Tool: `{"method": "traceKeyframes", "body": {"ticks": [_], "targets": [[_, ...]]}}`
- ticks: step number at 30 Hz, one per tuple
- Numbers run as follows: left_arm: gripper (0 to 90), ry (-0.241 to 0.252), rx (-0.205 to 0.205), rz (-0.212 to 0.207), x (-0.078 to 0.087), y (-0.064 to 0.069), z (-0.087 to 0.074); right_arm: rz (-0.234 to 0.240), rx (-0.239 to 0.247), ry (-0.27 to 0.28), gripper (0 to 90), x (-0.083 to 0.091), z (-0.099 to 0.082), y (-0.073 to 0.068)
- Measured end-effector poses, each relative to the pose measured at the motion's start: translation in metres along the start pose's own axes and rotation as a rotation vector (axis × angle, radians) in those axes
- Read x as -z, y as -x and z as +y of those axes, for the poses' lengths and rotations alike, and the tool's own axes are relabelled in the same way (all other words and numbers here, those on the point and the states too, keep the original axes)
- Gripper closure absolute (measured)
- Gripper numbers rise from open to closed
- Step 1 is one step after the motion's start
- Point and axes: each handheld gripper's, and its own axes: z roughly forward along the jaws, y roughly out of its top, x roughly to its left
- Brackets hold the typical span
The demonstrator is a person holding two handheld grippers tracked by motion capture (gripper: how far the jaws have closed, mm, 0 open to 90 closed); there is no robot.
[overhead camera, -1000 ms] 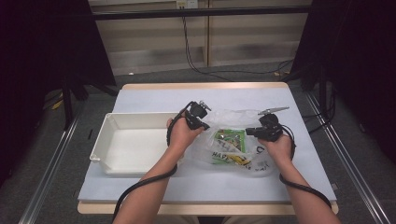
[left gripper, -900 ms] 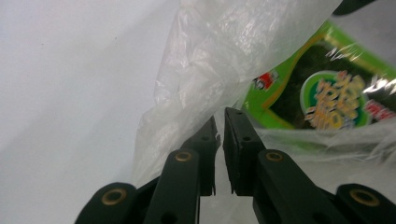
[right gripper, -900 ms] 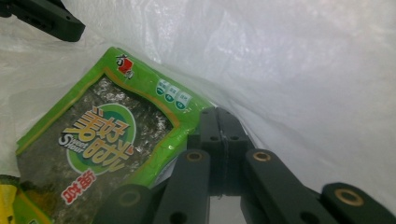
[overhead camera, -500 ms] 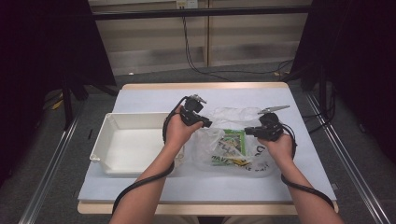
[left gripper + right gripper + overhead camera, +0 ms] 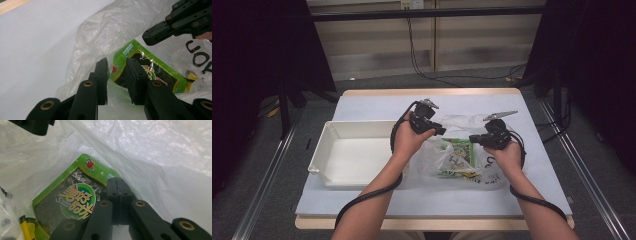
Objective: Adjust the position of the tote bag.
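A clear plastic bag (image 5: 447, 167) lies crumpled on the white table, mouth toward the far side. Inside it is a green seaweed snack packet (image 5: 460, 150), also seen through the film in the left gripper view (image 5: 152, 71) and the right gripper view (image 5: 72, 197). My left gripper (image 5: 439, 131) hovers over the bag's left rim, its jaws a little apart (image 5: 116, 62) with nothing between them. My right gripper (image 5: 473, 139) is at the bag's right rim, jaws pressed together (image 5: 117, 180) on the bag's film (image 5: 162, 157).
A white rectangular tray (image 5: 357, 160) stands left of the bag, close to the left forearm. A yellow-wrapped item (image 5: 25, 227) lies deeper in the bag. Black lettering is printed on the bag (image 5: 197, 53). The table's wooden far edge (image 5: 432, 92) runs behind.
My left gripper lifted off the bag's left rim and shifted slightly back and right. The bag's left side has slumped. The right gripper has stayed in place.
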Motion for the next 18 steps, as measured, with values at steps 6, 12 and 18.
{"method": "traceKeyframes", "body": {"ticks": [6, 12, 18], "targets": [[73.7, -0.076, -0.041, 0.023, -0.014, 0.0, -0.001, -0.004, 0.003, -0.011, 90.0, -0.003, 0.002, 0.0], [76.9, -0.138, -0.037, 0.065, -0.026, -0.012, -0.004, -0.01, -0.036, -0.025, 90.0, -0.007, -0.003, 0.013], [79.2, -0.142, -0.037, 0.07, -0.027, -0.016, -0.005, 0.014, -0.091, -0.022, 71.5, -0.008, -0.011, 0.015]]}}
